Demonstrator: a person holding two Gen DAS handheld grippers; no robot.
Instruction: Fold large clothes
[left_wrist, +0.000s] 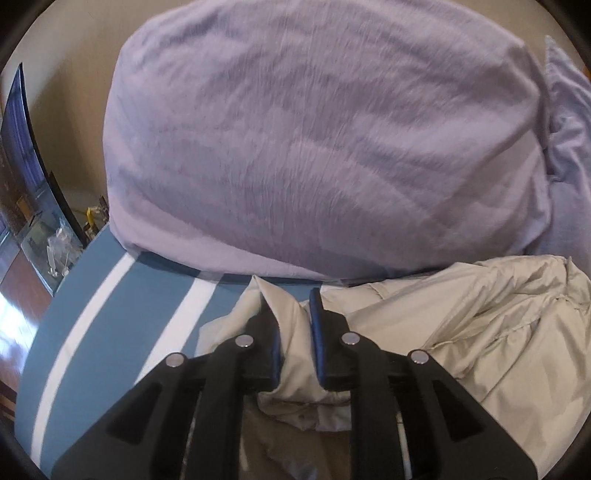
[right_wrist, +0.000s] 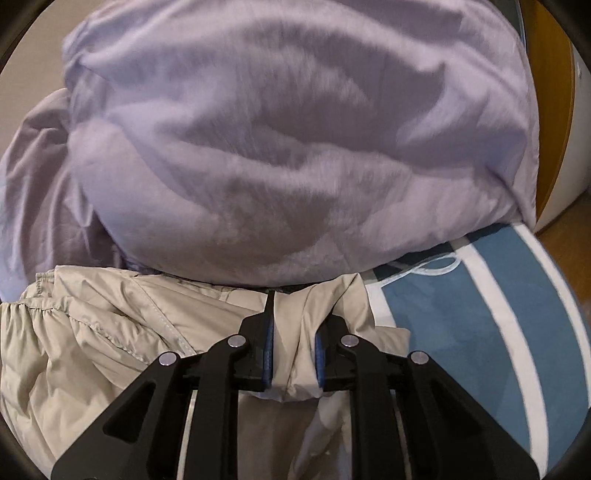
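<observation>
My left gripper (left_wrist: 291, 306): jaws drawn close together and clamped on a bunched fold of the beige jacket (left_wrist: 461, 317), cloth pinched between the blue pads. My right gripper (right_wrist: 295, 314): likewise clamped on a fold of the same jacket (right_wrist: 110, 332), fabric filling the narrow gap between the pads. Jacket: thin, crinkled beige cloth with a gathered elastic hem, lying rumpled on the bed cover (left_wrist: 155, 295) and stretching between my two grippers. Bed cover: blue with broad white stripes, bare on the outer side of each gripper (right_wrist: 461, 332). Pillow (left_wrist: 325, 140): large, lavender, wrinkled, lying just beyond the jacket and touching its far edge (right_wrist: 295, 147). Floor (left_wrist: 18, 314): glossy reddish wood, seen past the bed's left edge.
</observation>
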